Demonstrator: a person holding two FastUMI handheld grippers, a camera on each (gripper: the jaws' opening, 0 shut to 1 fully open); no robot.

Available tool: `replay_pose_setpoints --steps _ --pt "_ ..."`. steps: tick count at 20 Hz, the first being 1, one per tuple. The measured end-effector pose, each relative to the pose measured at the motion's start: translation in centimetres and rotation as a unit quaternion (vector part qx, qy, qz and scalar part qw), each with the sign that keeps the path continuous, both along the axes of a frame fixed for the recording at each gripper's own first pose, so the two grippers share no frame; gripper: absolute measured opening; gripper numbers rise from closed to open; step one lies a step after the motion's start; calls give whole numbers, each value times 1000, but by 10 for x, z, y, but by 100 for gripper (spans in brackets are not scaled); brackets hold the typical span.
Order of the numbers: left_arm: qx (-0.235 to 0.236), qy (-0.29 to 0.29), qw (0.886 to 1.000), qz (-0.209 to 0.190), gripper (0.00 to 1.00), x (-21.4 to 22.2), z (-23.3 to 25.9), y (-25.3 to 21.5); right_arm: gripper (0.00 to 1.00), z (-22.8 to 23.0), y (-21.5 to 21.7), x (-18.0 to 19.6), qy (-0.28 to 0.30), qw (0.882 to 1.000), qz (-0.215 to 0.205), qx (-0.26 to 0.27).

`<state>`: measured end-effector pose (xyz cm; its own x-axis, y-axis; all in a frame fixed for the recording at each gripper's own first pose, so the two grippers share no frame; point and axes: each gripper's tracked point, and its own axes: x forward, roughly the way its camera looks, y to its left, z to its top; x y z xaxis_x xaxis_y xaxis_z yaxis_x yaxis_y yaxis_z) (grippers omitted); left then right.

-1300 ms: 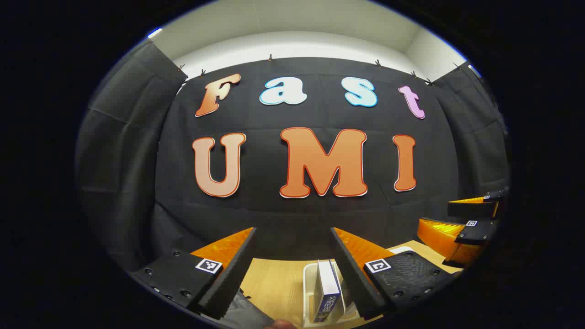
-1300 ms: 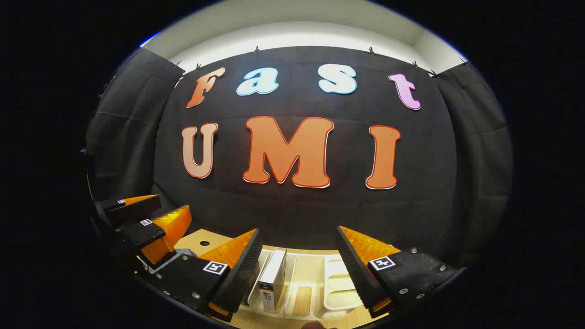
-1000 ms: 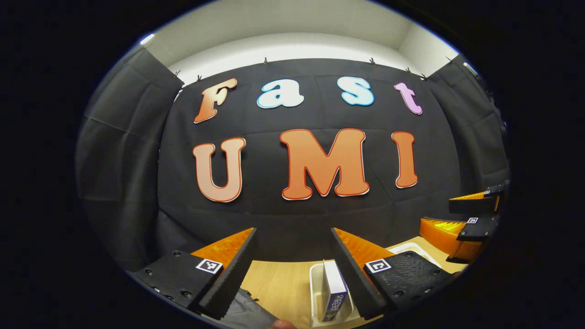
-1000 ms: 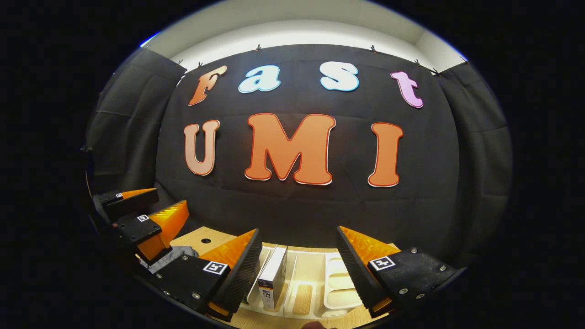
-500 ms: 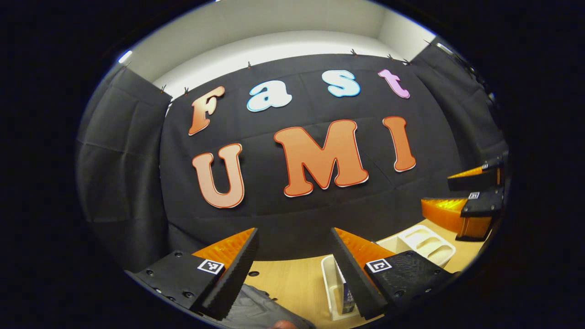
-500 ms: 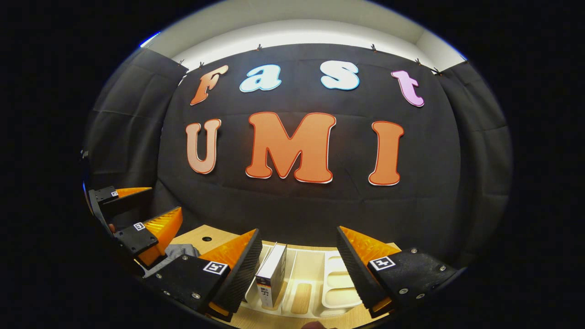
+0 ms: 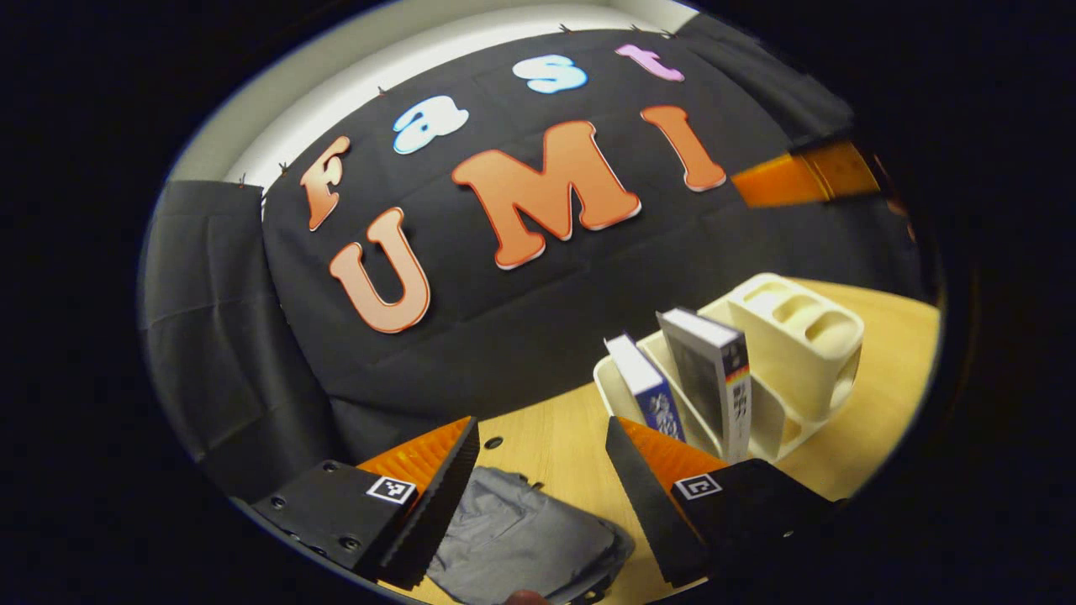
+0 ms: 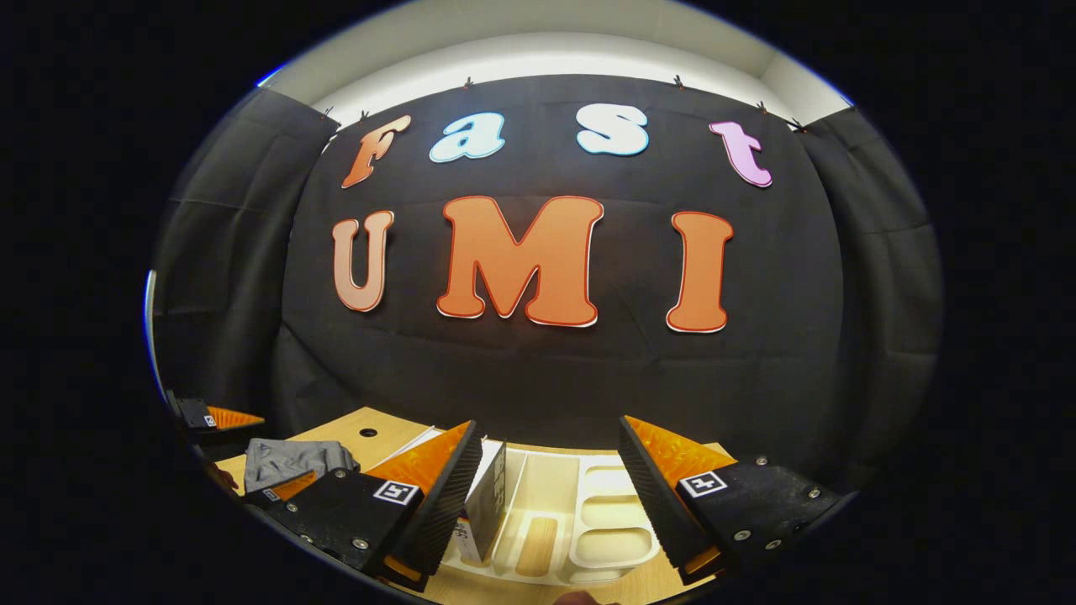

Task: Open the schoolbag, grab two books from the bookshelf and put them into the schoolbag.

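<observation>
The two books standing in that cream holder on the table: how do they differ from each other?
The blue book stands in the slot nearer the grey schoolbag, while the dark book stands one slot over, nearer the cup section of the cream bookshelf. The dark book looks taller and thicker than the blue book. The blue book's spine is blue; the dark book's is black with a coloured patch. Both stand upright, ungripped.

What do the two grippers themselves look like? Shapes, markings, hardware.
They match. The left gripper and right gripper each have two wedge-shaped jaws tapering forward, ribbed on the inner faces. Each jaw sits on a blocky mount with exposed screw heads and a square black-and-white tag.
</observation>
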<state>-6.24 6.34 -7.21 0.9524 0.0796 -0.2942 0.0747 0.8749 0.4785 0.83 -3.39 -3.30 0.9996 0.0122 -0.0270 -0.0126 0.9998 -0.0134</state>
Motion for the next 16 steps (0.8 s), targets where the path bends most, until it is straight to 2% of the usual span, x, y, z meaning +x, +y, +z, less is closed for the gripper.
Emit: replay_pose_setpoints --steps 4,9,16 --pt "80 69 994 4 95 -23 -21 27 96 -14 -11 9 11 1000 -7 1" --pt "158 153 976 -2 96 -55 -36 52 96 -22 -14 16 17 1000 0 -10" --pt "247 194 949 18 95 -75 -32 85 96 -31 -15 18 23 1000 4 -15"
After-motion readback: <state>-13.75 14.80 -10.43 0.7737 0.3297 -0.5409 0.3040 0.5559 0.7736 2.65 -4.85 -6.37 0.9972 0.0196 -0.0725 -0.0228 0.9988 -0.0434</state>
